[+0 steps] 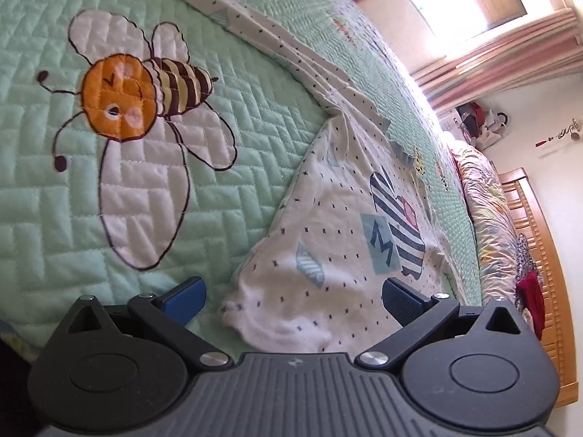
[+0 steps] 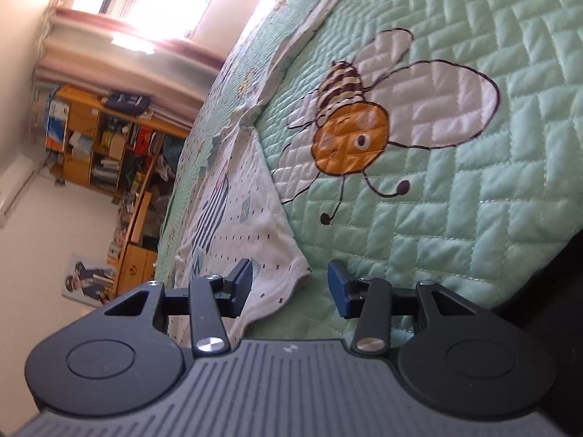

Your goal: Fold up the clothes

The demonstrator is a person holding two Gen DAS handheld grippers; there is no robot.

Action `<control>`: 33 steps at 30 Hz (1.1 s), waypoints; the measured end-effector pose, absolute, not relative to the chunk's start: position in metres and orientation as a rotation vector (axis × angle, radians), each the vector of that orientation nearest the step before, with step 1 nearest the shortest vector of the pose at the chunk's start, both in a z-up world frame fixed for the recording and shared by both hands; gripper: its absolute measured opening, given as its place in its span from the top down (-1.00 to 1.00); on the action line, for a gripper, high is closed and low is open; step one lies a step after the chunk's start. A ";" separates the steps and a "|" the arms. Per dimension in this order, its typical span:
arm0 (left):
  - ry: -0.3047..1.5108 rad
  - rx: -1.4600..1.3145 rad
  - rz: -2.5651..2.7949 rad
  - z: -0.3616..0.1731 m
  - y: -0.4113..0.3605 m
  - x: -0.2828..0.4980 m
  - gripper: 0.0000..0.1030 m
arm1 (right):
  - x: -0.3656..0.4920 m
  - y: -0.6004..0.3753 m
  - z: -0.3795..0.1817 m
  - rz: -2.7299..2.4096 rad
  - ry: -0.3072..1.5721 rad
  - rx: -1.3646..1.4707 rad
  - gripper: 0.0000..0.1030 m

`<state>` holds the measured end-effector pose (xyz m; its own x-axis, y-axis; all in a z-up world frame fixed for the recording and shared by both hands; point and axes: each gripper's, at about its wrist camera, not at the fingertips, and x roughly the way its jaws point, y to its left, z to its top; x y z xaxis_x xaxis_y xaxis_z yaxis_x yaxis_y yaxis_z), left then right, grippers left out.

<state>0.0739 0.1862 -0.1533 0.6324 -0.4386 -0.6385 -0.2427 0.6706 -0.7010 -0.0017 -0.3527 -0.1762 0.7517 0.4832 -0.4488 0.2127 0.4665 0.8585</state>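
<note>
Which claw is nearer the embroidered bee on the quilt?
Neither, clearly. Left claw sits below-right of the bee; right claw sits below-left of it; both straddle the white garment.

Left wrist view: sits just behind its own fingers (image 1: 402,300), low over the bed (image 1: 255,116), tilted, facing along the quilt toward a bright window (image 1: 466,3) at 1 o'clock. White printed garment (image 1: 339,225) fills centre, very near; embroidered bee (image 1: 142,109) at 10 o'clock; wooden headboard (image 1: 539,240) at 3 o'clock.

Right wrist view: same low mounting, rolled the other way, close above the bed edge. Window at 11 o'clock, bookshelf (image 2: 105,138) at 9 o'clock, bee at 1 o'clock, garment hem between the fingers at 6 o'clock.

Shared ground: bee, garment, quilt, probably the same window, though glare washes it out.
</note>
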 end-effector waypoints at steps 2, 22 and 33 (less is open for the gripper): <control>0.904 -0.868 -0.144 -0.155 0.183 0.075 -0.98 | -0.002 -0.355 -0.180 0.173 0.739 1.136 0.23; 0.832 -1.094 -0.236 -0.179 0.178 0.076 -0.94 | -0.003 -0.348 -0.195 0.136 0.709 1.217 0.78; 0.889 -0.980 -0.193 -0.186 0.164 0.071 0.92 | -0.001 -0.339 -0.174 0.155 0.667 1.028 0.89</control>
